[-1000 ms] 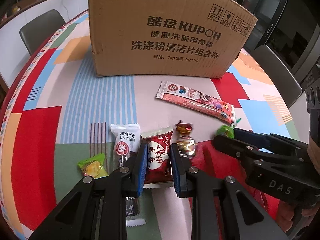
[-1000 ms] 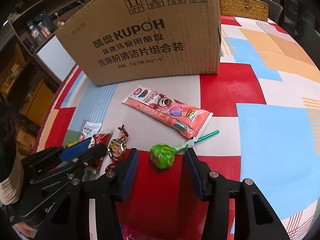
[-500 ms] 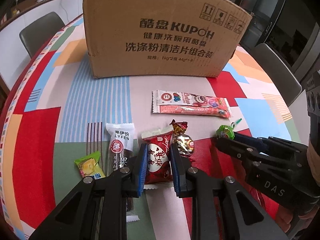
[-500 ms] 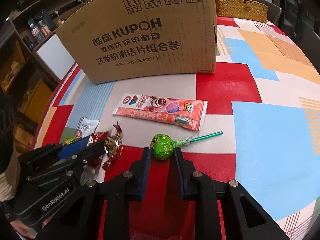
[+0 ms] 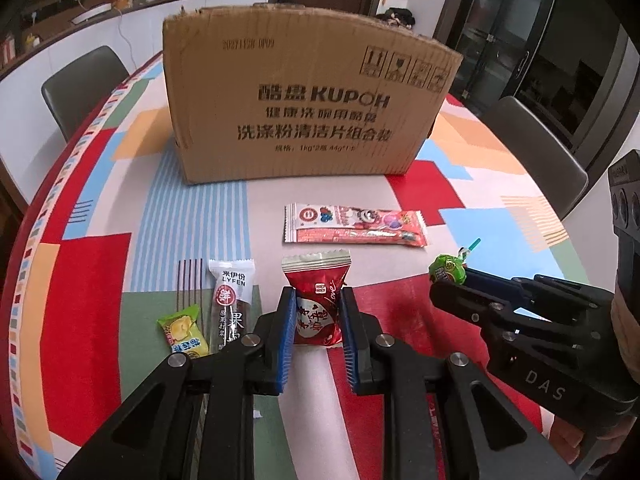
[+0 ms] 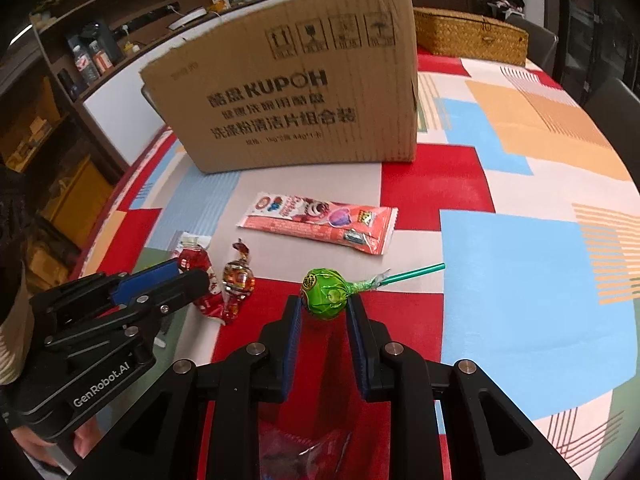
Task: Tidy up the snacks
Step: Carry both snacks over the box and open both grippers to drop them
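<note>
My left gripper (image 5: 318, 312) is shut on a red snack packet (image 5: 317, 300) and holds it above the table. My right gripper (image 6: 323, 310) is shut on a green lollipop (image 6: 323, 293) by its head, its green stick pointing right. The lollipop also shows in the left wrist view (image 5: 447, 271), and the red packet in the right wrist view (image 6: 196, 264). A tall cardboard box (image 5: 308, 108) stands at the back of the table. A long pink snack pack (image 5: 354, 225) lies in front of it.
A white LYFEN bar (image 5: 232, 302) and a small green-yellow candy (image 5: 183, 330) lie left of my left gripper. A gold-red wrapped candy (image 6: 238, 280) lies between the grippers. A wicker basket (image 6: 468, 36) stands behind the box. Chairs ring the colourful round table (image 5: 100, 264).
Both grippers have lifted with their snacks: the red packet and the lollipop are off the table and the camera views sit higher. The right gripper closed on the lollipop a second ago.
</note>
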`<state>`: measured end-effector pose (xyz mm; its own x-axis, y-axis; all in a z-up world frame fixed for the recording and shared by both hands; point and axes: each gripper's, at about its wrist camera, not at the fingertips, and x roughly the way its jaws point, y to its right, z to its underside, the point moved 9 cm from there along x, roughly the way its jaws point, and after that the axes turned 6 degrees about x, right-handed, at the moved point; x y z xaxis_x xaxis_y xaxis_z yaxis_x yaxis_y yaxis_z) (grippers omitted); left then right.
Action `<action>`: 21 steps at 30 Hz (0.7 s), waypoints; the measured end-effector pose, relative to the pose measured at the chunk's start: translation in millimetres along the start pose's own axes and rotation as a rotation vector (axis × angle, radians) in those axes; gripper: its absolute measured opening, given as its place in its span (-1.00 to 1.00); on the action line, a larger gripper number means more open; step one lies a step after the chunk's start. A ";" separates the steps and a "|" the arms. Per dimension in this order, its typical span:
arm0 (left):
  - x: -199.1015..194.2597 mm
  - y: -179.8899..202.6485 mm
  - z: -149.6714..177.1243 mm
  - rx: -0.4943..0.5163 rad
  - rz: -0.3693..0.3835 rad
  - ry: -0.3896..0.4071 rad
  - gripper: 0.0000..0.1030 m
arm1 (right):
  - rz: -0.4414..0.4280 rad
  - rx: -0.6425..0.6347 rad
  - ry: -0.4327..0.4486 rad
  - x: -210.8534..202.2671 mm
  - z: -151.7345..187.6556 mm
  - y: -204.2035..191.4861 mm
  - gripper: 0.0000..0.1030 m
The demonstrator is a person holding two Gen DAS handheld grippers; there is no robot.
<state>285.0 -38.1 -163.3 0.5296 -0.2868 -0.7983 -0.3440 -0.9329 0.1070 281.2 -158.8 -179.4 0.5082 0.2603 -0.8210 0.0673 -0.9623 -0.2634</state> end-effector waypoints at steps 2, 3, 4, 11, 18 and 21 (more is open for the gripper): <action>-6.3 0.5 -2.5 0.000 0.000 0.014 -0.57 | -0.006 -0.009 0.011 -5.0 -1.4 -1.7 -0.53; -9.5 0.7 -4.1 0.001 -0.001 0.022 -0.57 | -0.009 -0.013 0.017 -7.2 -2.2 -4.0 -0.53; -13.2 0.7 -5.9 0.002 -0.004 0.031 -0.57 | -0.013 -0.017 0.022 -9.1 -3.1 -5.6 -0.53; -38.1 2.9 -20.5 0.021 -0.020 0.095 -0.57 | -0.031 -0.044 0.072 -27.8 -13.6 -16.1 -0.53; -65.7 7.6 -42.8 0.035 -0.014 0.174 -0.57 | -0.043 -0.060 0.143 -50.7 -30.3 -21.6 -0.53; -78.4 7.4 -54.8 0.045 -0.020 0.212 -0.57 | -0.050 -0.074 0.184 -63.1 -40.0 -26.9 -0.53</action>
<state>283.4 -34.4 -67.5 0.6865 -0.3123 -0.6567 -0.3638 -0.9294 0.0618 281.7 -152.5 -100.3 0.6506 0.2956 -0.6995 0.1556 -0.9535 -0.2582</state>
